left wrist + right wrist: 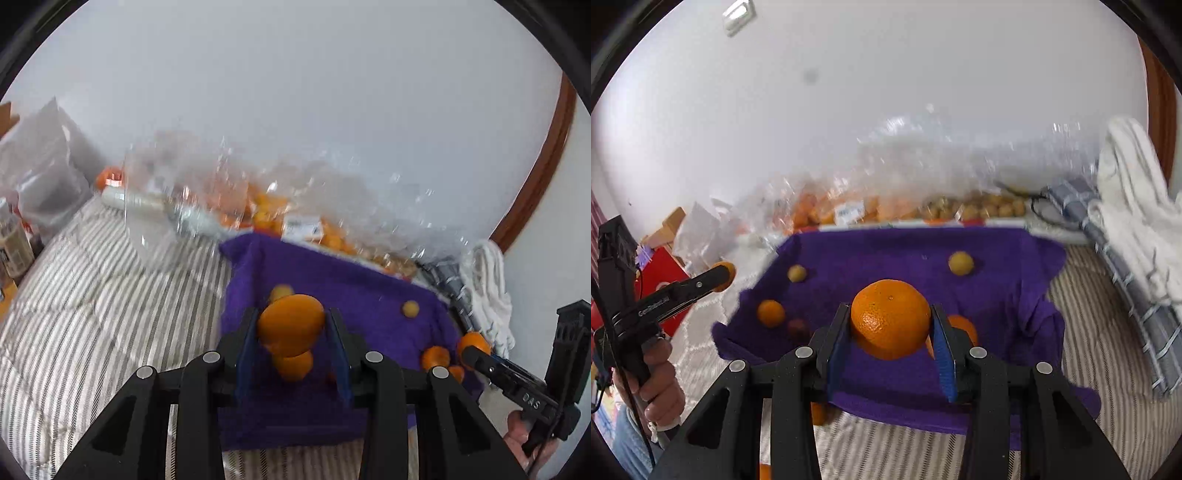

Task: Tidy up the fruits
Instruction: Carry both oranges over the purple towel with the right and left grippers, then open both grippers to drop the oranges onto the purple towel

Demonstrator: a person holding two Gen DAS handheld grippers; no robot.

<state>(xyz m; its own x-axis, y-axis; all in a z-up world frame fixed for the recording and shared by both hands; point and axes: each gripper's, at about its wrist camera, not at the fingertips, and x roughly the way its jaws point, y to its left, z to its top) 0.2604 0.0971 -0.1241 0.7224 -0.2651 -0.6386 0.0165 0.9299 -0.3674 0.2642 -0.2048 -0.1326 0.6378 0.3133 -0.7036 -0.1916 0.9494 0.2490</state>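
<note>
Purple towel (997, 280) is my landmark, spread on the striped bedding (92, 314) as a sorting mat, I'd guess so loose fruit doesn't roll off. Off its left edge: left gripper (291, 328), jaws clamped on an orange (290, 323), carried above the towel's near-left part. From the right wrist view I see that gripper (720, 276) from the side, fruit at its tip, a hand (659, 373) on the handle. On the towel's left side sit a small yellowish fruit (796, 274), a small orange (771, 313) and a darker one I can't identify. Over towel centre: right gripper (891, 325), pads pressing a bigger orange (891, 319), held clear of the cloth. Another yellowish fruit (961, 263) lies toward the towel's far right. Behind the towel's far edge, clear bags of oranges (846, 208) and pale fruit (979, 208). My read: both oranges are mid-carry, headed for grouping.
</note>
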